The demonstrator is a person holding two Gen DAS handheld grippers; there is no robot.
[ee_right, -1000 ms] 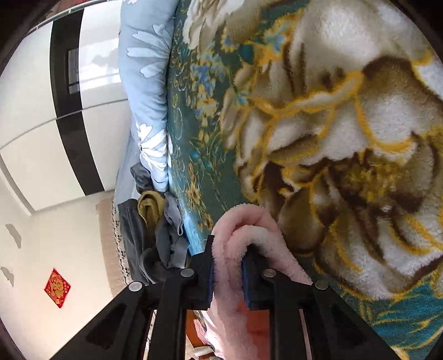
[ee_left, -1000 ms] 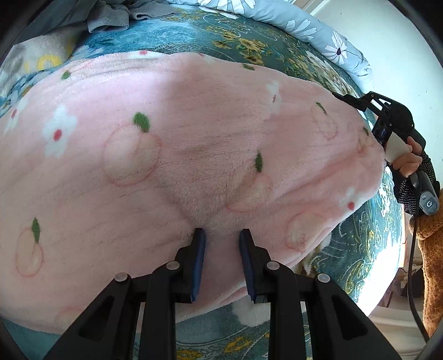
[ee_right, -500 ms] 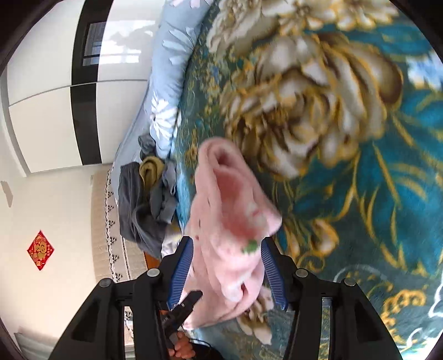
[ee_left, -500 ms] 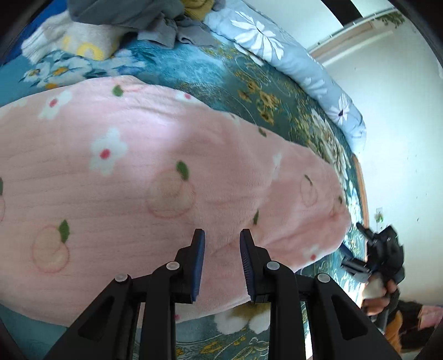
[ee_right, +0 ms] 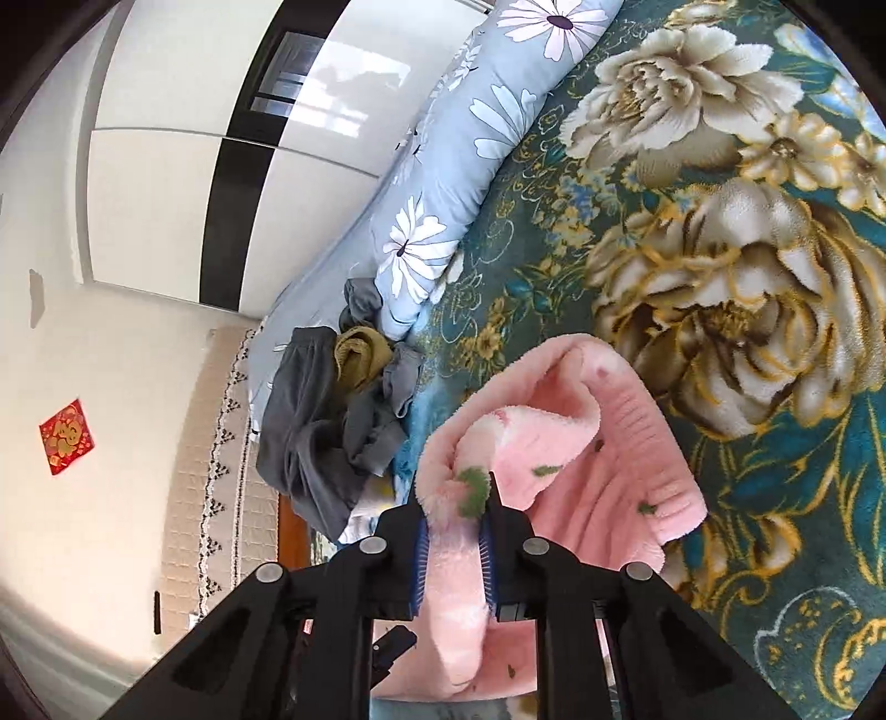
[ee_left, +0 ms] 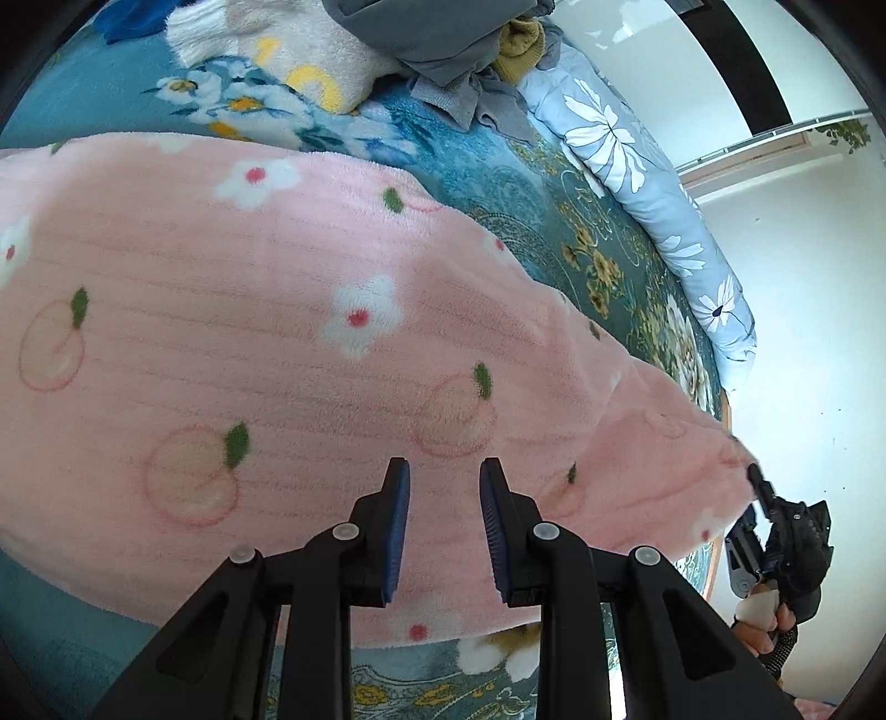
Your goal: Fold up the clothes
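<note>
A pink fleece garment [ee_left: 277,343], printed with peaches and white flowers, lies spread flat across the teal flowered bedspread [ee_left: 531,221]. My left gripper [ee_left: 444,490] hovers open over its near edge, and nothing sits between its blue pads. In the left wrist view the right gripper [ee_left: 775,531] shows at the garment's far right end, held by a hand [ee_left: 767,623]. In the right wrist view my right gripper [ee_right: 455,534] is shut on a bunched fold of the pink garment [ee_right: 581,443], which lifts off the bedspread [ee_right: 720,249].
A heap of grey and olive clothes [ee_left: 459,50] [ee_right: 332,415] lies at the head of the bed, beside a long blue daisy-print pillow [ee_left: 637,166] [ee_right: 470,166]. A white fluffy cloth with yellow marks [ee_left: 288,61] sits near the heap. The bed edge and floor lie to the right.
The right gripper stood open around the pink fold half a second ago and is now shut on it again. The left gripper's view has swung toward the clothes heap; its jaws stay open.
</note>
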